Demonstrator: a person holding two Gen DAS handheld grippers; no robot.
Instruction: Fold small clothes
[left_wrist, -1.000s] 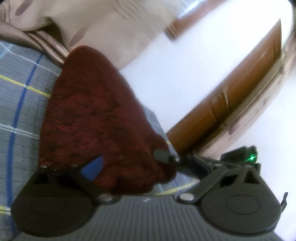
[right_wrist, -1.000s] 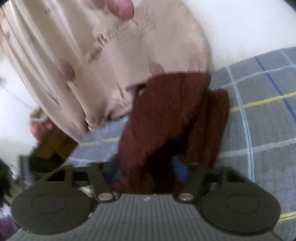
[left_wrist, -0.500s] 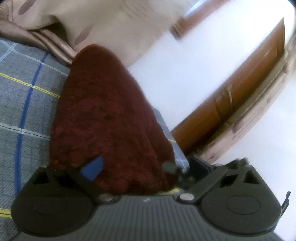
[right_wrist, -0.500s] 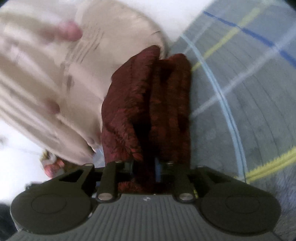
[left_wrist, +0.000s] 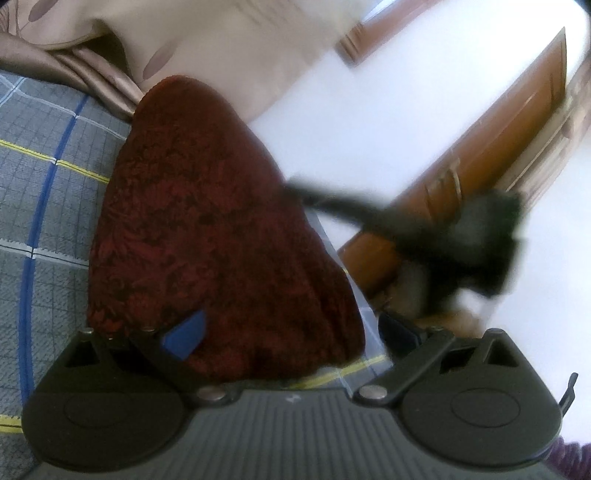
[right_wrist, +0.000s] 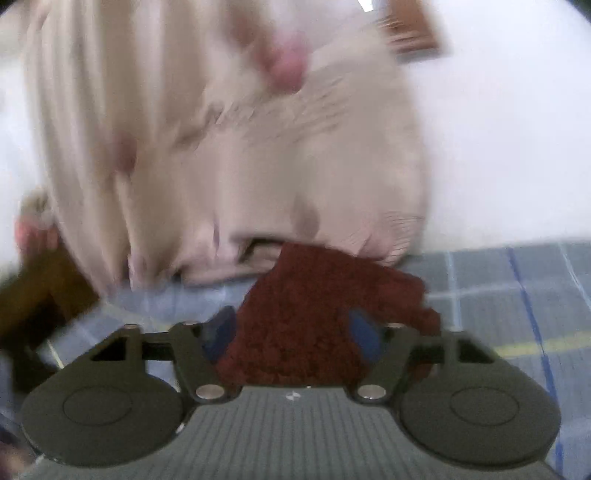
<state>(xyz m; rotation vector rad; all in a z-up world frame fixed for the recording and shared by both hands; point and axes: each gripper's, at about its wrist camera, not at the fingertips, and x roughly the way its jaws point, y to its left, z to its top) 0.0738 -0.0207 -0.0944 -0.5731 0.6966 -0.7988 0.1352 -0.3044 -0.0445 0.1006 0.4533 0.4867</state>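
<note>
Left wrist view: dark red knitted garment (left_wrist: 214, 236) spread as a rounded mound on the grey plaid bedsheet (left_wrist: 44, 192), near edge lying between the wide-parted fingers of the left gripper (left_wrist: 291, 332). Blue pad (left_wrist: 184, 334) of one finger touching the cloth; opposite finger clear of it at the bed edge. Left gripper released, clamping nothing. Blurred black shape of the right gripper (left_wrist: 461, 236) visible only here, beside the far right side of the garment; contact with the cloth not discernible.

Right wrist view: same garment (right_wrist: 317, 314) seen from the other side as a flatter folded slab, reaching in between the blue pads (right_wrist: 364, 334) of the right gripper (right_wrist: 291, 332). Fingers parted, cloth lying loosely between them, not pinched: right gripper released. Heavy motion blur across this view.

Surface: sheet with blue, yellow and white lines, covering a bed. Room: white wall (left_wrist: 332, 122), brown wooden door (left_wrist: 498, 140) and frame shown only in the left view.

Surroundings: beige curtain (right_wrist: 221, 140) with pink leaf print hanging directly behind the garment, lower folds resting on the sheet and touching the far edge of the cloth. Brown blurred object (right_wrist: 33, 295) at the left margin of the right view, not identifiable.
</note>
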